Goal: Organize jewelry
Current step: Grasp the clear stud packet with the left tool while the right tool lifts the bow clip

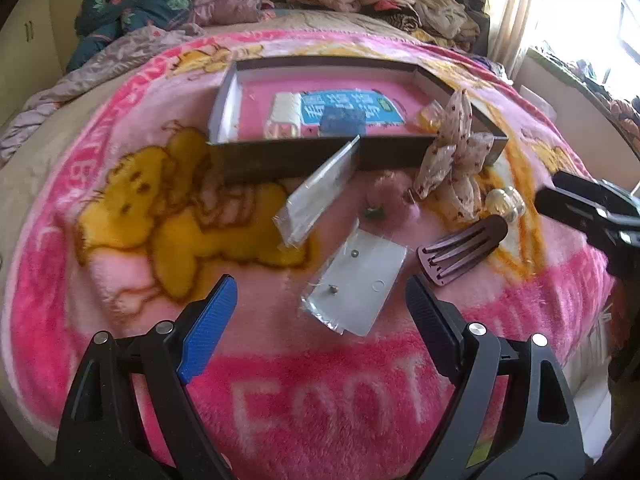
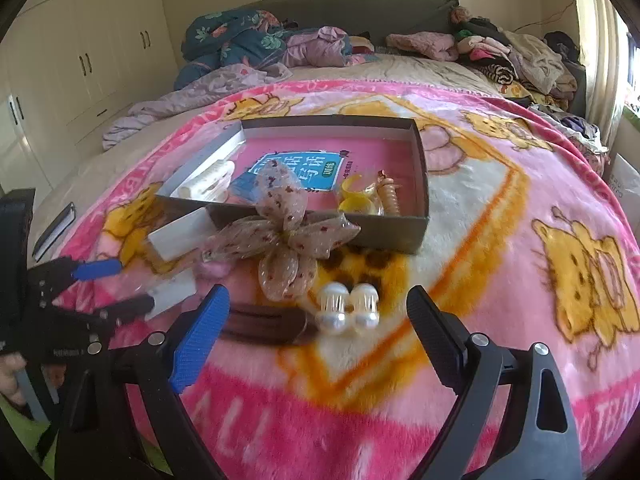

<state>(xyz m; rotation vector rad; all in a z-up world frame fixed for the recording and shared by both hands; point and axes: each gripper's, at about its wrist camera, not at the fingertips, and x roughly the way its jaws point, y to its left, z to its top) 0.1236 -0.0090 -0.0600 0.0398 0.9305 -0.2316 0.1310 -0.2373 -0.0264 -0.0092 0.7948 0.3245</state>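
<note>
My left gripper point(image 1: 320, 300) is wide open and empty above the earring card point(image 1: 356, 280). My right gripper point(image 2: 320, 312) is also wide open, holding nothing, just before the pearl hair clip point(image 2: 347, 308) on the pink blanket point(image 2: 500, 216).

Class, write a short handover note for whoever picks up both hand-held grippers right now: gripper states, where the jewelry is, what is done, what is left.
Left hand-held gripper: open, empty, above the earring card.
Right hand-held gripper: open, empty, above the pearl clips.
In the box: white clip, yellow pieces, tan claw clip.
On the blanket, outside the box: fabric bow, brown comb clip, pearl clips, earring card, second packet, small green piece.
Done: some items are boxed.
Left: the loose items.
</note>
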